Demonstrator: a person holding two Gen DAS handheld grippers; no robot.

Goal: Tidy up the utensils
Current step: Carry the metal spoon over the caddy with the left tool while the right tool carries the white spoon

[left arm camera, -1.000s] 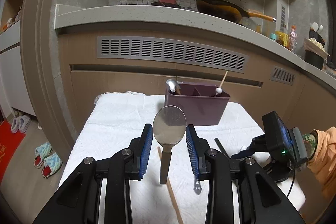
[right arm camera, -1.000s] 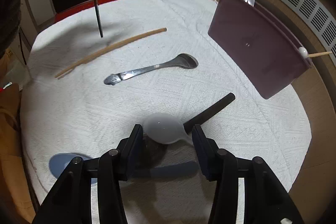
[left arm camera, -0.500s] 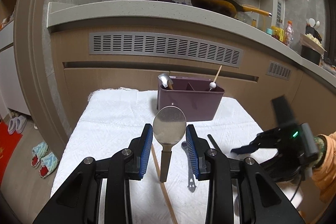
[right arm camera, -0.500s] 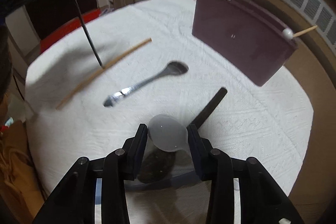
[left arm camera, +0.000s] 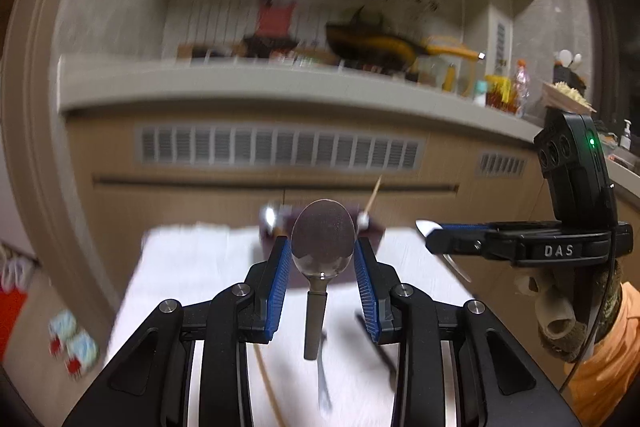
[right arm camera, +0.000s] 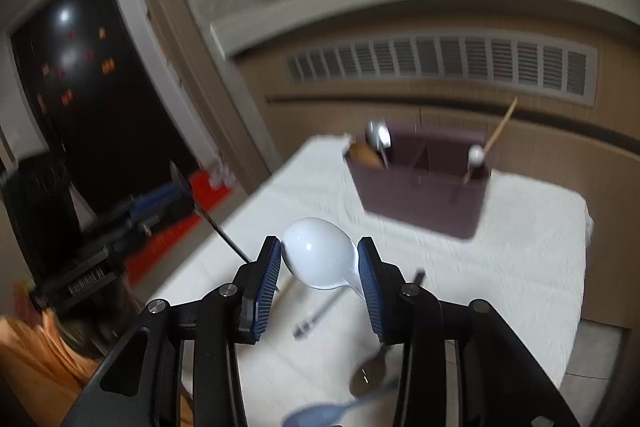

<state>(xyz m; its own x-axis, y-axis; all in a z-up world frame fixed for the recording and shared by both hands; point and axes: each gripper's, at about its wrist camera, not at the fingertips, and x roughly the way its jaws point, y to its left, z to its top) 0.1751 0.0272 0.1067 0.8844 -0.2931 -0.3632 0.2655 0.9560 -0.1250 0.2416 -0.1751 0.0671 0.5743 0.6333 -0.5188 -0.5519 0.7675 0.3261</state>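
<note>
Short of the maroon caddy [right arm camera: 420,187] on the bench: metal spoon [left arm camera: 323,243], rigid, slick, clenched bowl-wise in left gripper [left arm camera: 322,279] jaws; pale ceramic spoon [right arm camera: 318,253], probably fragile, likewise gripped by right gripper [right arm camera: 318,279].

— What do the two handheld tools look like?
— The left gripper [left arm camera: 322,267] is matte black plastic with ribbed blue pads [left arm camera: 280,283] and round silver screws [left arm camera: 243,290] at its joints. The right gripper [right arm camera: 318,269] matches.
— Any markings?
— Seen side-on, white letters "DAS" [left arm camera: 558,250], a small green light [left arm camera: 591,141].
— And clothing?
— An orange sleeve [left arm camera: 612,367], a thin black cable [left arm camera: 600,311].
</note>
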